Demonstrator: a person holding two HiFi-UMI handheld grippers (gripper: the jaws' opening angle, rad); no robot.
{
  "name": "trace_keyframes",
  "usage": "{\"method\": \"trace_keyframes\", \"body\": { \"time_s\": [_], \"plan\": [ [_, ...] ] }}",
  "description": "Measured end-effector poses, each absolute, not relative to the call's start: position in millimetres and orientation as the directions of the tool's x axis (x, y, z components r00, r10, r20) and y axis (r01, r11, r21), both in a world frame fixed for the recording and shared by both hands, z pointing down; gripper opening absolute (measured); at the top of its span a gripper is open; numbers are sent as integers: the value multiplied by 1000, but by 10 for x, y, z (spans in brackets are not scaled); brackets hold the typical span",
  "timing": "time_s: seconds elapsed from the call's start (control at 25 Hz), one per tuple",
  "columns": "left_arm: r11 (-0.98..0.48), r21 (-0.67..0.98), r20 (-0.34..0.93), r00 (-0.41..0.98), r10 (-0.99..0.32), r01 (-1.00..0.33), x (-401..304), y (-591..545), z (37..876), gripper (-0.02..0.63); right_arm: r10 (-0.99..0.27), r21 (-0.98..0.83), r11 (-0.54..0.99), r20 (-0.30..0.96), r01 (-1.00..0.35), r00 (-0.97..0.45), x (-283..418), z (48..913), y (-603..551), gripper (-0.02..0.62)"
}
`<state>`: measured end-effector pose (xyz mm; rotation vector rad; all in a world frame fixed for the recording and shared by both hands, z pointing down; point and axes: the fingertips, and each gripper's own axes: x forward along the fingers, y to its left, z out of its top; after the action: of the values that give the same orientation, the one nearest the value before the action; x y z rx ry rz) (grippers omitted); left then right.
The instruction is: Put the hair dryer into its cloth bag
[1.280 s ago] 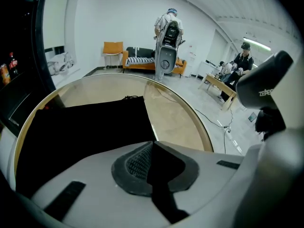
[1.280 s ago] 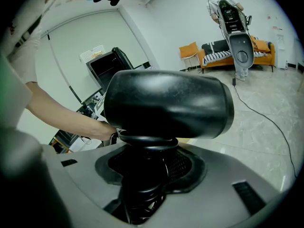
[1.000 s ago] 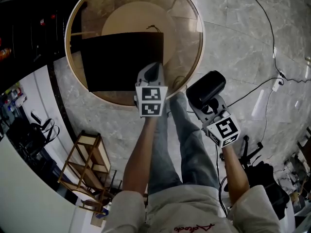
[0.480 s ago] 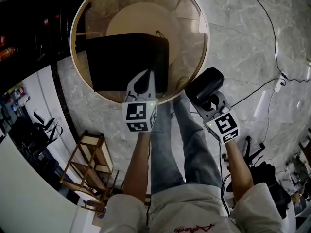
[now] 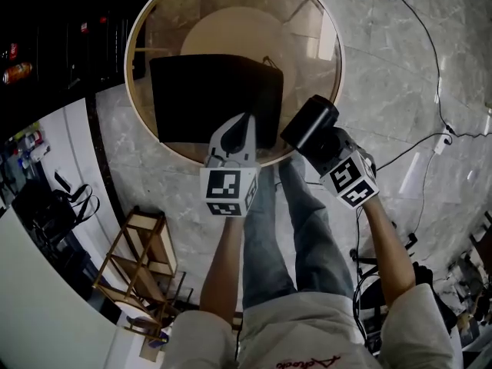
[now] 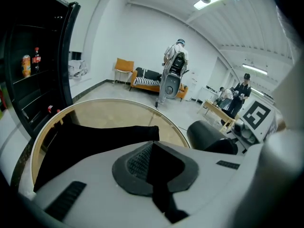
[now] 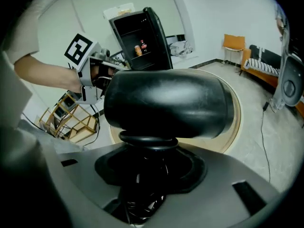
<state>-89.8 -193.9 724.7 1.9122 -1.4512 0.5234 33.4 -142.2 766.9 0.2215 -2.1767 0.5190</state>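
Black cloth bag (image 5: 207, 98) looks limp; my left gripper (image 5: 244, 123) pinches near edge. Rigid hair dryer (image 5: 309, 124) likely top-heavy; right gripper (image 5: 329, 151) clamps handle.

Both bare forearms are stretched forward and down, and the left gripper (image 5: 246, 125) tilts downward with its jaws pinched tight on a fold of the cloth bag (image 5: 207, 94). Just beside it, the right gripper (image 5: 321, 146) angles inward, jaws part-spread and clamped round the handle of the hair dryer (image 5: 307, 123).
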Motion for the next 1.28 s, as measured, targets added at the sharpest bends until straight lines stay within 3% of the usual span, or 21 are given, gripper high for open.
{"method": "trace_keyframes", "body": {
  "time_s": [0.2,0.56,1.28],
  "plan": [
    [-183,295,661,339,-669,-938,-800,-1900,7254,29,128,-256,949,845,-182,-520,188,7850,-1410,195],
    [-188,328,644,365,-672,-926,-817,-1853,7249,29,198,-186,980,929,67,-314,137,8120,-1515,195],
    [-177,413,594,412,-691,-893,-755,-1907,7155,29,299,-258,940,938,225,-174,-375,8226,-1579,196]
  ]
}}
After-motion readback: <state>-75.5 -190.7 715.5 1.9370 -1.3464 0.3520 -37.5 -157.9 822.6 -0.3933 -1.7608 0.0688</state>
